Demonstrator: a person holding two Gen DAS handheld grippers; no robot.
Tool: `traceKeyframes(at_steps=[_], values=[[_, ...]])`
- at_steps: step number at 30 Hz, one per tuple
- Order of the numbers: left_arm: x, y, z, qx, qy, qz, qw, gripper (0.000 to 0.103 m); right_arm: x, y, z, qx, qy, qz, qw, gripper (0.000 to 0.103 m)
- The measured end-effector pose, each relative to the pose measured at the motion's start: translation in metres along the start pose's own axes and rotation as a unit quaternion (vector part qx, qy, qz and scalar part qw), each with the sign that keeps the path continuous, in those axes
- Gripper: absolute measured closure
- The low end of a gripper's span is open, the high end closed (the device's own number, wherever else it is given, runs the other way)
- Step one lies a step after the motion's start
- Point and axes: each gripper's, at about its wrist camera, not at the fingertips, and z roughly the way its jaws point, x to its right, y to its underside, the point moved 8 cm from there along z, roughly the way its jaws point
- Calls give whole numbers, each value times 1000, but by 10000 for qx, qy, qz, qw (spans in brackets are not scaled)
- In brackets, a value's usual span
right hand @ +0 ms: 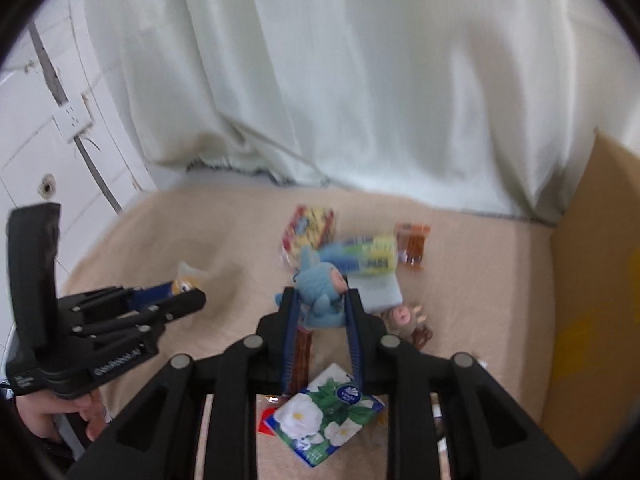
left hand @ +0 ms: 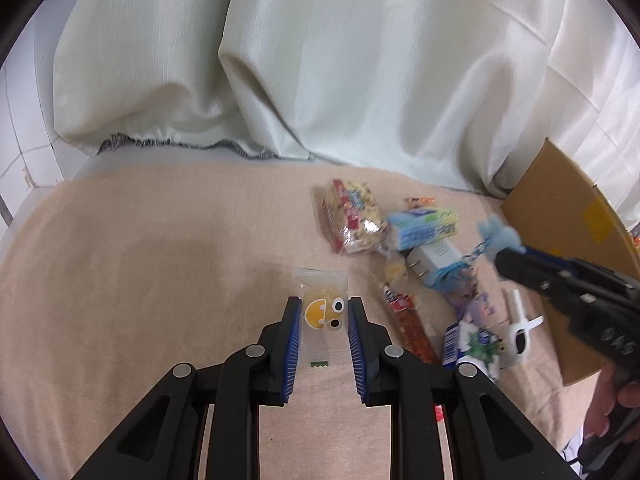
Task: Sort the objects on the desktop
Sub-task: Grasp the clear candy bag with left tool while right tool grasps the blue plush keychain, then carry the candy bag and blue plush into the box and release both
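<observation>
A: Background? Pale green curtain (left hand: pixel 360 60) behind, tan cloth (left hand: pixel 140 280) over the table, cardboard box (left hand: pixel 568 216) far right. Tiled wall with a socket (right hand: pixel 74 120) on the left in the right wrist view.

B: Left tongs (left hand: pixel 322 320)?

A: Pointing down at the cloth. A clear candy packet (left hand: pixel 322 312) with a yellow smiley sits between the blue pads. Jaws nearly together, pinching the packet. In the right wrist view the same tongs (right hand: pixel 188 300) show the packet sticking out past the tips, a hand (right hand: pixel 48 412) gripping the handle.

B: Right tongs (right hand: pixel 320 304)?

A: Pinching a blue plush (right hand: pixel 320 292), pads on both its sides. From the left wrist view the plush (left hand: pixel 500 236) hangs off the right tongs' (left hand: pixel 506 260) tip, above the pile, a blue chain (left hand: pixel 474 256) trailing down. Blurred.

B: Pile?

A: Right of the left tongs, below and past the right ones. Noodle pack (left hand: pixel 352 216) farthest, blue-yellow pack (left hand: pixel 424 224) beside it, white charger (left hand: pixel 432 260) nearer, tissue pack (right hand: pixel 324 416) with white flowers right under the right tongs' frame. Small brown plush (right hand: pixel 404 320) just right of the right tongs' fingers. White clip (left hand: pixel 520 324) near the box. Orange snack (right hand: pixel 412 244) beyond the blue-yellow pack.
</observation>
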Motion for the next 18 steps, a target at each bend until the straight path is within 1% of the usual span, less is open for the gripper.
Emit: traceKeyframes(at_steps=[3, 7, 18], values=[[4, -7, -14, 128, 43, 11, 9999, 79, -6, -11, -16, 204, -13, -65, 9998, 76], [8, -12, -31, 272, 9, 40, 9996, 79, -10, -14, -29, 324, -29, -76, 9994, 76], [21, -6, -56, 419, -77, 153, 9990, 79, -10, -2, -44, 341, -29, -41, 9994, 76]])
